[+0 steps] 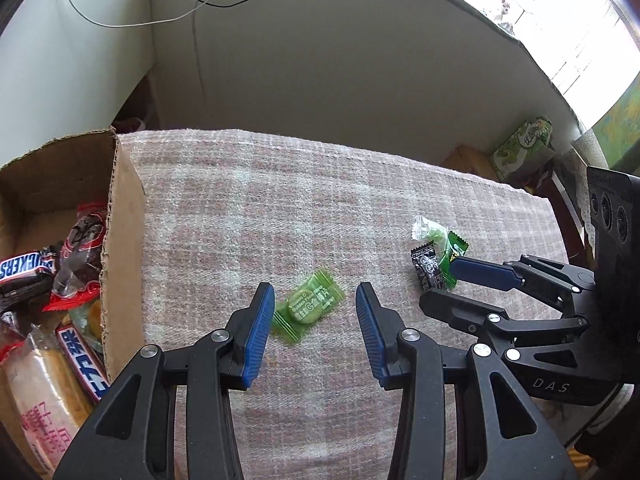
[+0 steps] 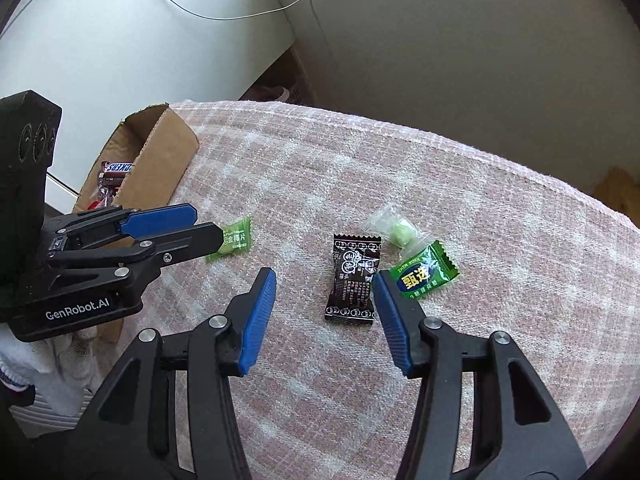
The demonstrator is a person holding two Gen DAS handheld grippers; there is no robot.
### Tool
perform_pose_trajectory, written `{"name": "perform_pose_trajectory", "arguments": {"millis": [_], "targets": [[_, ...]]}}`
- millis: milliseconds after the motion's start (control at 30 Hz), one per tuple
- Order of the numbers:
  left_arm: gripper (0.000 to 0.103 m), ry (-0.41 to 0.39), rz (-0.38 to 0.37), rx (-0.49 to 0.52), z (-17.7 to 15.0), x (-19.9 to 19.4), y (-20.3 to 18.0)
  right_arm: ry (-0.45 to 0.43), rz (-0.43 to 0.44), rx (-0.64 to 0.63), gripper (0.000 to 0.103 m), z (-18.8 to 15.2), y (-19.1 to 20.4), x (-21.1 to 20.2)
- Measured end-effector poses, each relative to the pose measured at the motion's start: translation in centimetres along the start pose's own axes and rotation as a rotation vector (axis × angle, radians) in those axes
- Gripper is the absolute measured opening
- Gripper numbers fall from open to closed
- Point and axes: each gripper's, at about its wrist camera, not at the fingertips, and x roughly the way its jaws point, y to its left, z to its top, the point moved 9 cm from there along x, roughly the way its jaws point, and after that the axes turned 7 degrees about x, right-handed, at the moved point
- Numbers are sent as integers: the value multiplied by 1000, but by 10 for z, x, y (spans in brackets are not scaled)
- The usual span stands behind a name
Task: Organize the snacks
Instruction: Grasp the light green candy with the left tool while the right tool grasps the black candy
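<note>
Mostly green wrappers, one black packet (image 2: pixel 353 280), checked cloth (image 2: pixel 480 208)

Rough woven cloth (image 2: pixel 400 360), glossy plastic wrappers (image 2: pixel 354 280), matt corrugated cardboard box (image 1: pixel 120 240).

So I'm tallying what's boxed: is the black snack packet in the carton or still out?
Out. The black packet lies flat on the checked cloth, apart from the carton.

"GenRobot.AI" on left claw (image 2: pixel 208 228)
</note>
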Motion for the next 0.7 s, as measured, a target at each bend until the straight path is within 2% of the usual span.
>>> {"name": "perform_pose_trajectory", "arguments": {"millis": [200,367,500,700], "targets": [[41,59,10,4,-9,12,2,14,3,-4,53,1,-4,12],[41,84,24,19,-11,19,0,25,-13,-29,45,1,-3,16],[40,92,49,57,-13,21,-3,32,-32,-53,45,1,-1,18],[24,83,114,101,-11,25,-8,38,-59,-81,43,2,1,20]]}}
